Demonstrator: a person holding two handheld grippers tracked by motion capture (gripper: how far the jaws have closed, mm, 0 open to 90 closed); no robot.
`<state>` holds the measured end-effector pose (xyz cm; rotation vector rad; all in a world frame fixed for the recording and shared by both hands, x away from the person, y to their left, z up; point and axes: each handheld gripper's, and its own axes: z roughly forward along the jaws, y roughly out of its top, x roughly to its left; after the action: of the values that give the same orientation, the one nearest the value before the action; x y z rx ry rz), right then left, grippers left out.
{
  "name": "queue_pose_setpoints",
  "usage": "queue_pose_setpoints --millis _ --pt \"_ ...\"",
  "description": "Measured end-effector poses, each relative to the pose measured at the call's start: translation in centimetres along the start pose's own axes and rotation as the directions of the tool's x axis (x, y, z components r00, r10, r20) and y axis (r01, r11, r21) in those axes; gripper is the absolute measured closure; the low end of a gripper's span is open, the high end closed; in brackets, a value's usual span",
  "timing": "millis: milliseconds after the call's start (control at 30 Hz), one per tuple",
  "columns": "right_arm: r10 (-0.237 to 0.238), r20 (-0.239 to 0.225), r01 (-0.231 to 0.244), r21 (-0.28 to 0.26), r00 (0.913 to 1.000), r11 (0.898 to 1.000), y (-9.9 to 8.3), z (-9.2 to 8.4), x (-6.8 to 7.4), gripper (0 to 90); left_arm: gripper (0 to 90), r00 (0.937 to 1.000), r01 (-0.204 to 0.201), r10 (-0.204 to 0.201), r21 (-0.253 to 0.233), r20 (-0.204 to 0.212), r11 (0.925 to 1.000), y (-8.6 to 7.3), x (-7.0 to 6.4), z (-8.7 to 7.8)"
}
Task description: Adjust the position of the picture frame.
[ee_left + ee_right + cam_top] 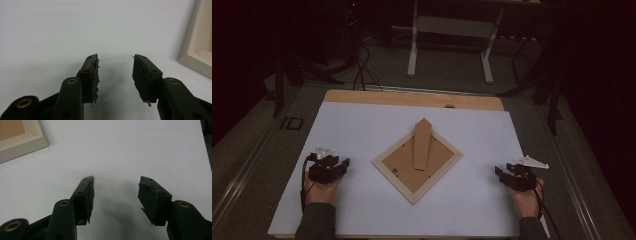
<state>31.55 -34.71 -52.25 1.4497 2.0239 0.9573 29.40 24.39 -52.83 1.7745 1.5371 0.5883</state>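
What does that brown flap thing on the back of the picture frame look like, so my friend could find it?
Find the white sheet covering the table; in its middle a pale wooden picture frame lies face down, turned like a diamond. On its brown backing sits the stand flap, a long cardboard strip with a pointed far end that sticks out past the frame's top corner.

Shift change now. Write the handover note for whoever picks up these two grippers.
Left gripper: open, holding nothing, resting on the white sheet left of the picture frame.
Right gripper: open, holding nothing, to the frame's right.
Frame: face down mid-table, turned like a diamond, its cardboard stand lying on the backing.
Done: nothing visible, frame untouched.
Left: everything; probably both grippers close in on the frame from either side.
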Motion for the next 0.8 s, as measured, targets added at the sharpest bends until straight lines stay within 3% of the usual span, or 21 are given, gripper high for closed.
queue_pose_setpoints --millis 233,533,800 --pt "-0.005 -0.004 0.005 -0.002 1.0000 1.000 0.05 0.00 0.14 45.6 59.3 0.9993 -0.029 0.029 -0.009 0.024 0.9996 0.12 -0.30 -0.12" --pt "-0.019 -0.003 0.019 0.013 0.9998 1.000 0.16 0.20 0.51 45.4 59.5 0.9968 -0.071 0.070 0.017 0.039 0.9973 0.37 -0.61 -0.06" --pt "-0.033 -0.003 0.033 0.003 0.9995 0.999 0.75 -0.20 0.90 50.9 65.5 0.9941 -0.083 0.082 0.021 0.071 0.9963 0.67 -0.76 -0.43"
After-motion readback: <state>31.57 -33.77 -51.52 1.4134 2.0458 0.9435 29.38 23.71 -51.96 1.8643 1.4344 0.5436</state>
